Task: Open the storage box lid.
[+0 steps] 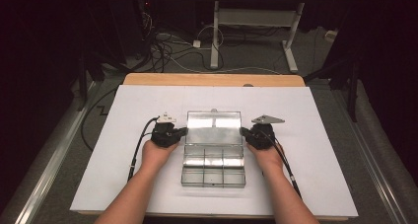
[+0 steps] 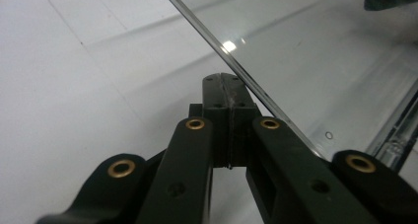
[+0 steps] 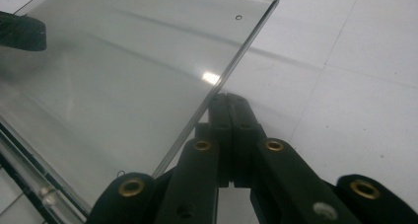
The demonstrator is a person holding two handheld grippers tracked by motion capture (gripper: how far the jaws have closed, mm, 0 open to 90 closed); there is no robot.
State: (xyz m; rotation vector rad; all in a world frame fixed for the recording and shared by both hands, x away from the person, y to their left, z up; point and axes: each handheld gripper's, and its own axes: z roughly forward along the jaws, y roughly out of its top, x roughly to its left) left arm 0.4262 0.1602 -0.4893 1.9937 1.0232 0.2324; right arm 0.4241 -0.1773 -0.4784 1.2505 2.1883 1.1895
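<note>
A clear plastic compartment box [image 1: 214,170] lies in the middle of the white table top, and its transparent lid [image 1: 214,128] is swung up and back. My left gripper [image 1: 184,131] is shut, its tips against the lid's left edge. My right gripper [image 1: 242,130] is shut too, tips against the lid's right edge. In the left gripper view the closed jaws [image 2: 226,80] meet just beside and under the lid's edge [image 2: 276,105], nothing between them. The right gripper view shows the same: closed jaws [image 3: 227,97] tucked at the lid's edge [image 3: 217,86].
The white sheet [image 1: 123,184] covers a wooden table [image 1: 148,79] with free room on every side of the box. Cables [image 1: 162,49] and a desk frame [image 1: 217,31] lie on the floor beyond. The box's compartments look bare.
</note>
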